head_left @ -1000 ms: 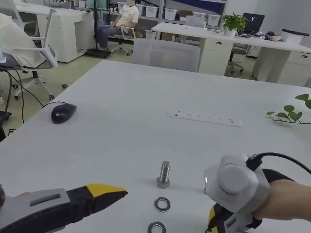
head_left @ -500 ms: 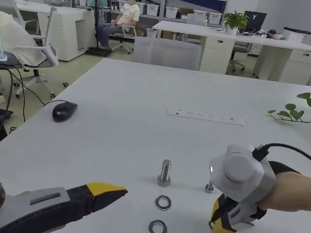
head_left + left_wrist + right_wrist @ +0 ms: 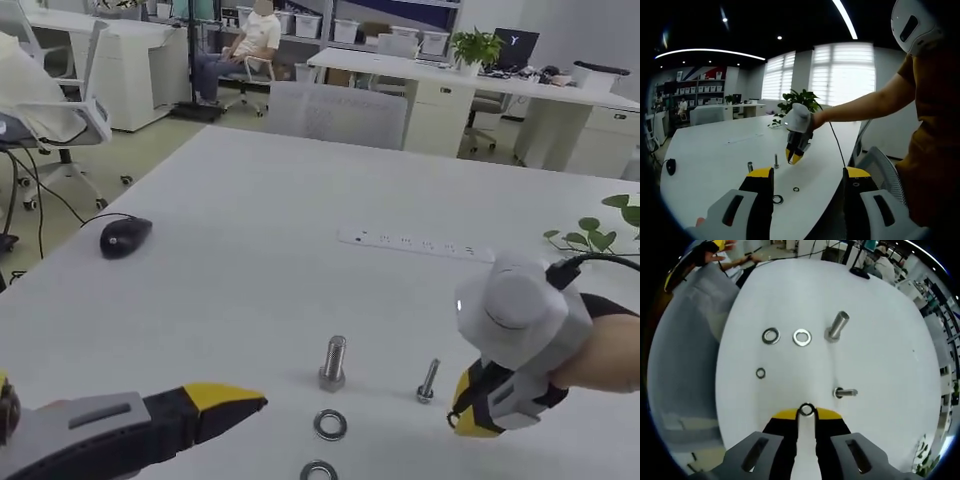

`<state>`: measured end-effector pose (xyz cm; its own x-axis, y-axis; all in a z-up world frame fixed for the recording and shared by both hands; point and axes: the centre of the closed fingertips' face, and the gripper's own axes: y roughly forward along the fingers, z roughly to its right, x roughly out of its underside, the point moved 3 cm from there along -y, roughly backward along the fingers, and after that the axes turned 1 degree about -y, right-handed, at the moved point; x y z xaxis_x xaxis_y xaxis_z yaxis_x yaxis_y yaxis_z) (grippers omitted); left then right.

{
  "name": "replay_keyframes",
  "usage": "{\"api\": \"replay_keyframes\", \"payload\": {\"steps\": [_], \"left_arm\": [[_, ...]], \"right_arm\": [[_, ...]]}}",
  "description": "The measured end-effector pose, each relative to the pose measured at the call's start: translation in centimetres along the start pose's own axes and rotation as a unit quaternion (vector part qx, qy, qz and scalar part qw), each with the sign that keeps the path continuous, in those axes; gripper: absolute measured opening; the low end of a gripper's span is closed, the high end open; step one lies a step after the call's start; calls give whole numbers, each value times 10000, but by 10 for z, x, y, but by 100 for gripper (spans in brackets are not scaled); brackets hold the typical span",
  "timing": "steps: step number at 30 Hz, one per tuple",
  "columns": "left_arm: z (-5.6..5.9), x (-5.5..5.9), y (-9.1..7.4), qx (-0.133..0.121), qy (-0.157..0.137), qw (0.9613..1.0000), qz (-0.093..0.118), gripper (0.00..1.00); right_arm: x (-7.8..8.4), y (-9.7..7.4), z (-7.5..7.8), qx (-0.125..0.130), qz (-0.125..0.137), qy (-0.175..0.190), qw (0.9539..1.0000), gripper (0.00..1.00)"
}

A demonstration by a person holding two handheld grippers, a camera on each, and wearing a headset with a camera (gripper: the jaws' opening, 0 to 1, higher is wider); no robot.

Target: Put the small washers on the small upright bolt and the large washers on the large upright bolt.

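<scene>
The large upright bolt (image 3: 333,362) and the small upright bolt (image 3: 428,381) stand on the white table (image 3: 250,260). Two large washers (image 3: 330,425) (image 3: 318,469) lie flat in front of the large bolt. My right gripper (image 3: 468,417) hangs just right of the small bolt, jaws pointing down. In its own view the right gripper (image 3: 806,413) is shut on a small washer (image 3: 807,410), with the small bolt (image 3: 845,392) close ahead to the right. Another small washer (image 3: 760,373) lies loose. My left gripper (image 3: 809,175) stands open with nothing between its jaws, low at the near left (image 3: 228,403).
A power strip (image 3: 415,243) lies across the table's middle, a computer mouse (image 3: 122,236) at the far left, and plant leaves (image 3: 590,235) at the right edge. A grey chair (image 3: 335,112) stands behind the table. A person sits far off among other desks.
My right gripper has lifted and moved right and slightly away, uncovering the small bolt. The left gripper has stayed put; the bolts and large washers have not moved.
</scene>
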<state>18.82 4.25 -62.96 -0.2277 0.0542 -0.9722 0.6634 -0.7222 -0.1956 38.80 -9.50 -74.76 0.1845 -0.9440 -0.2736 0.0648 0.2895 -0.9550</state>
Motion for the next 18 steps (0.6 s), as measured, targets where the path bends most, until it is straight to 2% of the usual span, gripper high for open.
{"api": "replay_keyframes", "payload": {"steps": [12, 18], "left_arm": [[1, -1, 2, 46, 0, 10000, -19, 55], [0, -2, 1, 15, -4, 10000, -5, 54]], "right_arm": [[-11, -17, 38, 403, -40, -66, 9992, 12], [-18, -14, 47, 399, -69, -202, 9990, 12]]}}
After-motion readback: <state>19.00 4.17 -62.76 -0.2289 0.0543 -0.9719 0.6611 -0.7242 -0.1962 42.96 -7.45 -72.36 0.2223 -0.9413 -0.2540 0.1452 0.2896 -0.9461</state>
